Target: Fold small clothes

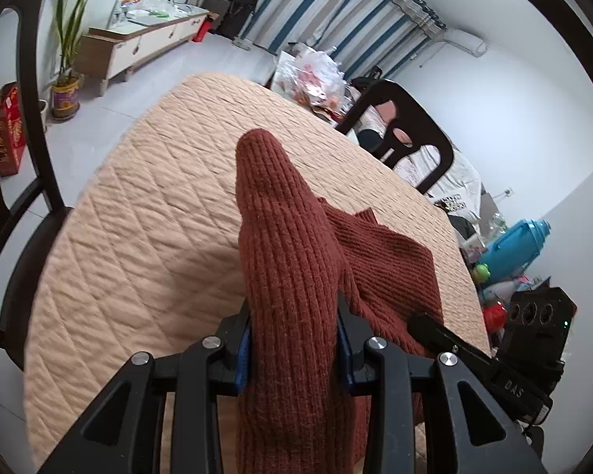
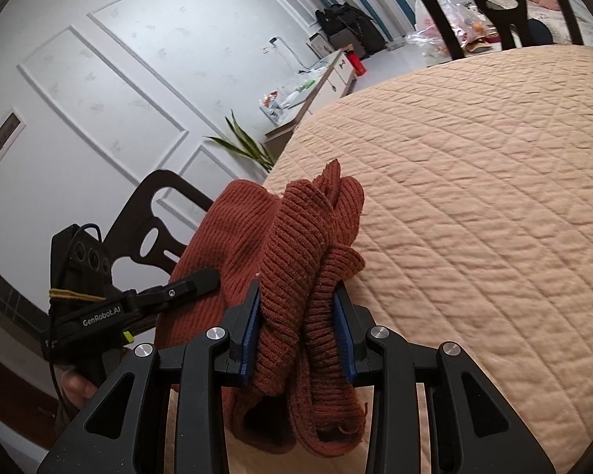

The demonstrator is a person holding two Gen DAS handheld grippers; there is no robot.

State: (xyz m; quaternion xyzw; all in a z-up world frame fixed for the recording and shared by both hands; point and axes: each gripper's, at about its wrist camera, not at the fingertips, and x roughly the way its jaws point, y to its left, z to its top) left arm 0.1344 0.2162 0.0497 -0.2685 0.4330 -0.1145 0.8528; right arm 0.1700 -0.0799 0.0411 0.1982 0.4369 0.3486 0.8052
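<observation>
Rust-brown ribbed knit garment point(image 1: 292, 260) fills the middle of the left wrist view. A thick bunched fold of it runs up between the blue pads of the left gripper point(image 1: 294, 345), and both pads press into the knit: jaws clamped on the garment. The fold rises past the fingertips and ends in a rounded tip over the table. More of the same knit spreads to the right on the quilted tan table cover point(image 1: 138, 205). Right gripper point(image 1: 431, 326) enters low at right, its black finger lying against that spread part. Dark chair point(image 1: 411, 134) stands at the table's far side; a second dark chair point(image 1: 27, 181) at the left edge. Potted plant point(image 1: 67, 59) on the floor, low white cabinet point(image 1: 138, 43) behind it, striped curtain point(image 1: 336, 4) beyond. Blue flask point(image 1: 518, 245) at right.

Right wrist view: right gripper point(image 2: 296, 335) has its blue pads closed on two bunched ribbed layers of the garment point(image 2: 292, 276); the knit hangs below the pads and humps up ahead of them near the table's edge. Left gripper point(image 2: 201, 278) comes in from the left, its finger touching the smoother knit there; its jaw gap cannot be read from this view. A person's fingers point(image 2: 77, 385) wrap its handle. Table cover point(image 2: 474, 197) fills the right side.
</observation>
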